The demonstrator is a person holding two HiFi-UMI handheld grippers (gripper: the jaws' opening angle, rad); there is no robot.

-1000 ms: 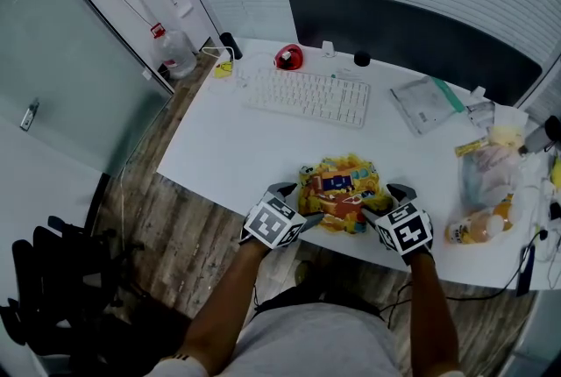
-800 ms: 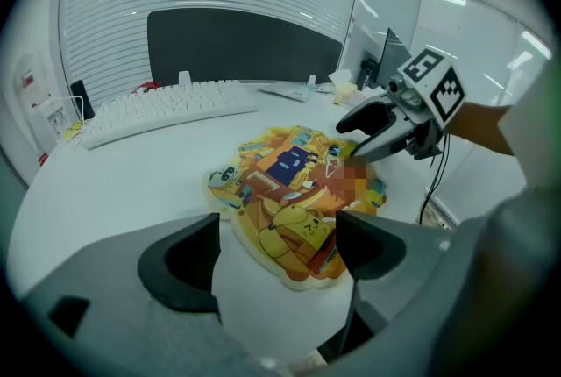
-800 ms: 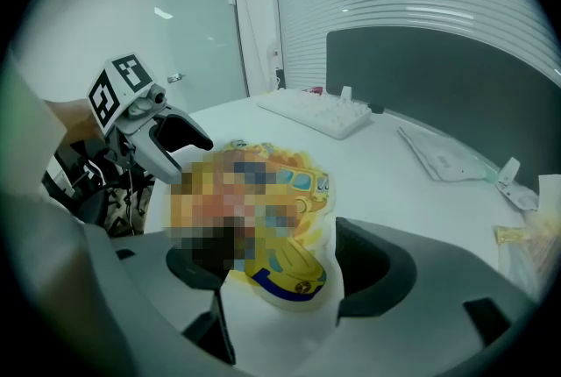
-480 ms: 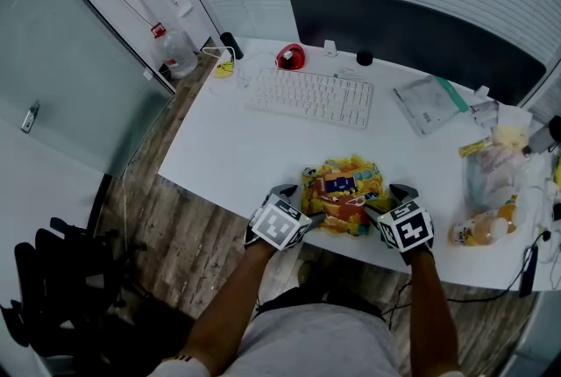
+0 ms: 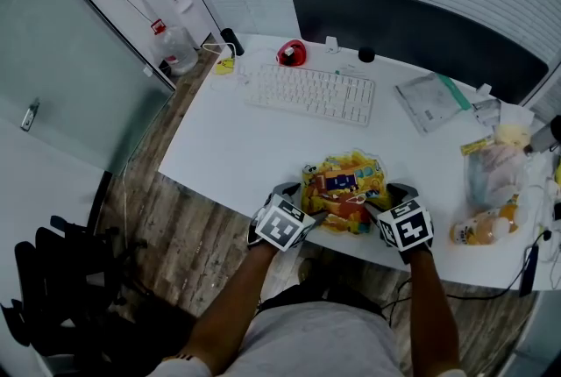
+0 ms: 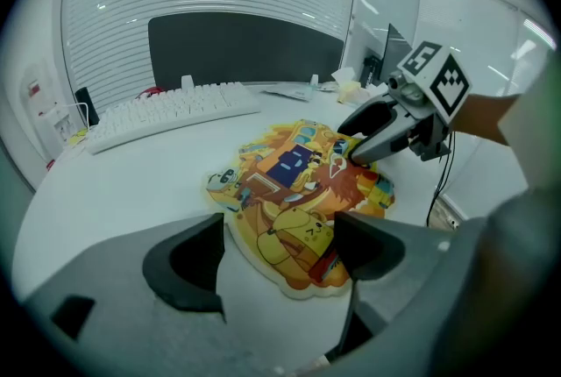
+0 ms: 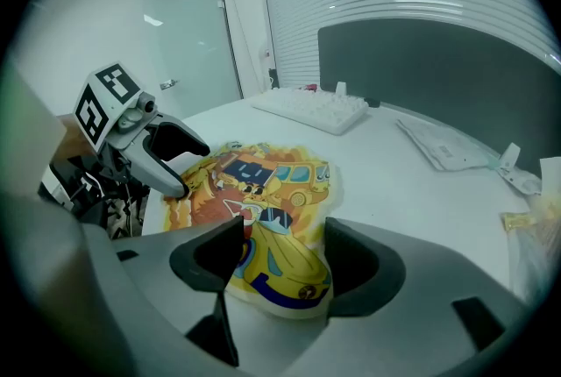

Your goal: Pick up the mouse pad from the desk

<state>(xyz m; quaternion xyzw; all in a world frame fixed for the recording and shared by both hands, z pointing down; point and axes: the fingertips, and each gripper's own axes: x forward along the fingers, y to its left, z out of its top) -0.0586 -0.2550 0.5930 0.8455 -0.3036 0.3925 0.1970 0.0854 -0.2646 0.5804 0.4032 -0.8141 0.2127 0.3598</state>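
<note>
Mouse pad (image 5: 342, 191) flat on desk (image 5: 237, 147), near front edge. Left gripper (image 5: 302, 202) jaws apart over its left edge; right gripper (image 5: 386, 200) jaws apart, straddling its right edge.

left tool (image 6: 279, 254): jaws apart | right tool (image 7: 282, 257): jaws apart | forearms (image 5: 230, 301): stretched forward, tools angled toward each other
</note>
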